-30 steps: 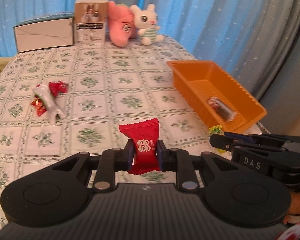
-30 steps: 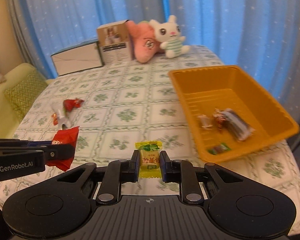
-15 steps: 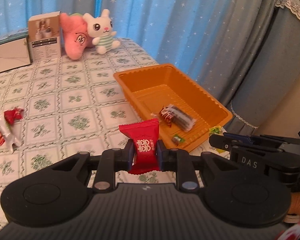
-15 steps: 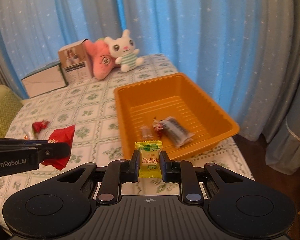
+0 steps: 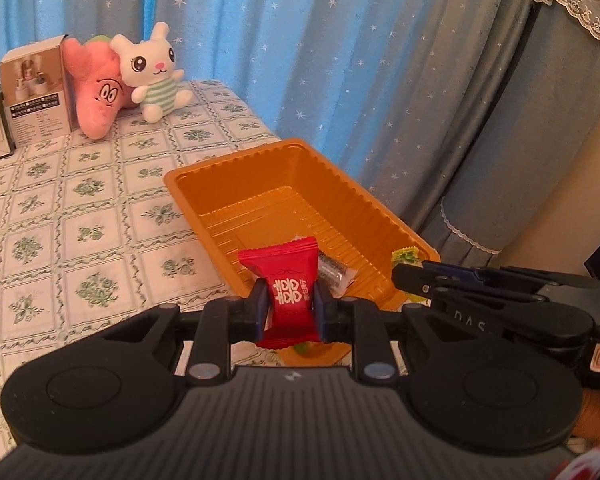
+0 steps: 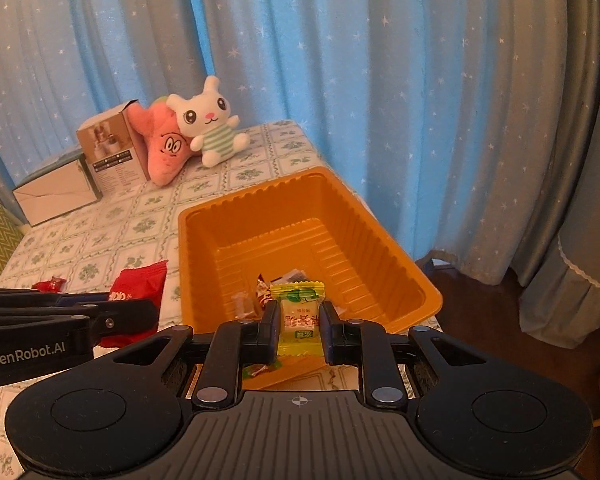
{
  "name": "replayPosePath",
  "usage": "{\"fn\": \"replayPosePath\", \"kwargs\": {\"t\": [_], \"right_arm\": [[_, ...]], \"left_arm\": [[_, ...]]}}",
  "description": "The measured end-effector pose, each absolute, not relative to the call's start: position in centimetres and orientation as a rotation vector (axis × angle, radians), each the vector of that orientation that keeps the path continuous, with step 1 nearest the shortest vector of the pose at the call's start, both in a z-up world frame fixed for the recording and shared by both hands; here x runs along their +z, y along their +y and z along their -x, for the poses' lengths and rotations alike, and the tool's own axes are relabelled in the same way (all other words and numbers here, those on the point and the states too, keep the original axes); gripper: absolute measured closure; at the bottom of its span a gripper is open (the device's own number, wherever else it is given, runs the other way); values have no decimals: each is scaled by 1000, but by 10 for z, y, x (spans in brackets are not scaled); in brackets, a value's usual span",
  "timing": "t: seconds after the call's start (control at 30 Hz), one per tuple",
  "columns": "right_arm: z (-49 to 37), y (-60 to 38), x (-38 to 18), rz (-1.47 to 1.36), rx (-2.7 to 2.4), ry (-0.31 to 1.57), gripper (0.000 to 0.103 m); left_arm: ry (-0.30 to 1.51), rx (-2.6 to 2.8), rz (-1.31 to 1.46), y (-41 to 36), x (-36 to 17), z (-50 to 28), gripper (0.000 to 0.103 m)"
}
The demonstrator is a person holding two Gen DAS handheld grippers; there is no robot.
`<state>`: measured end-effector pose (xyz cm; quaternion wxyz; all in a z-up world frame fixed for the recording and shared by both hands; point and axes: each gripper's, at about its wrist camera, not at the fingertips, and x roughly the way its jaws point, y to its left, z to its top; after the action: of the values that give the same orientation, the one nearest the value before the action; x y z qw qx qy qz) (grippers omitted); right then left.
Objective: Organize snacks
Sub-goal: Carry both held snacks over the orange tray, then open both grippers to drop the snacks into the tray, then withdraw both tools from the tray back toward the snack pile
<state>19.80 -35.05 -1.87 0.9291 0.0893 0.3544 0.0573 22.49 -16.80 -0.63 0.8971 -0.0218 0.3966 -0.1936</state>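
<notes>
- Since a second ago both hands have swung across the table toward the orange tray (image 6: 384, 248); it then lay off to the side and ahead, and now it lies right under and in front of both claws.
- Nearest, the left gripper (image 5: 288, 312) is clamped narrow on a red candy (image 5: 286, 280), which hangs over the tray's near left corner.
- The right gripper (image 6: 299, 322) is likewise pinched on a yellow-green candy (image 6: 299, 312), above the tray's near end.
- Just beyond, a few wrapped sweets (image 6: 260, 292) already lie on the tray's floor at that near end.
- Left of the tray, one red sweet (image 6: 50, 283) is left on the tablecloth (image 5: 92, 208).
- Well beyond the tray, a plush rabbit (image 6: 210, 124) and a box (image 6: 108, 152) stand by the curtain.
- The step looks like carrying to drop: next, each claw should open over the tray's floor, clear of the rim, so neither candy bounces out.
</notes>
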Motion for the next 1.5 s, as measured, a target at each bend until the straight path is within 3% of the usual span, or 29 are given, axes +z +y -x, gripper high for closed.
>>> {"fn": "replayPosePath", "kwargs": {"t": [0.6, 1.2, 1.27, 1.3, 1.33, 1.37, 1.5], "right_arm": [[-230, -373, -30, -214, 97, 730, 82], [-245, -359, -32, -254, 157, 738, 81], [-249, -360, -32, -273, 161, 750, 76], [-249, -361, -31, -280, 154, 743, 70], [-247, -363, -29, -288, 150, 732, 58], [-244, -364, -28, -298, 145, 726, 54], [-231, -366, -24, -316, 114, 738, 54]], "left_arm": [[853, -404, 49, -195, -34, -267, 79], [850, -308, 79, -140, -28, -233, 79], [843, -300, 81, -135, -26, -230, 79], [839, -295, 84, -133, -25, -228, 79], [837, -291, 87, -130, -24, -226, 79], [834, -289, 90, -127, -23, -224, 79], [827, -274, 102, -118, -19, -212, 79]]}}
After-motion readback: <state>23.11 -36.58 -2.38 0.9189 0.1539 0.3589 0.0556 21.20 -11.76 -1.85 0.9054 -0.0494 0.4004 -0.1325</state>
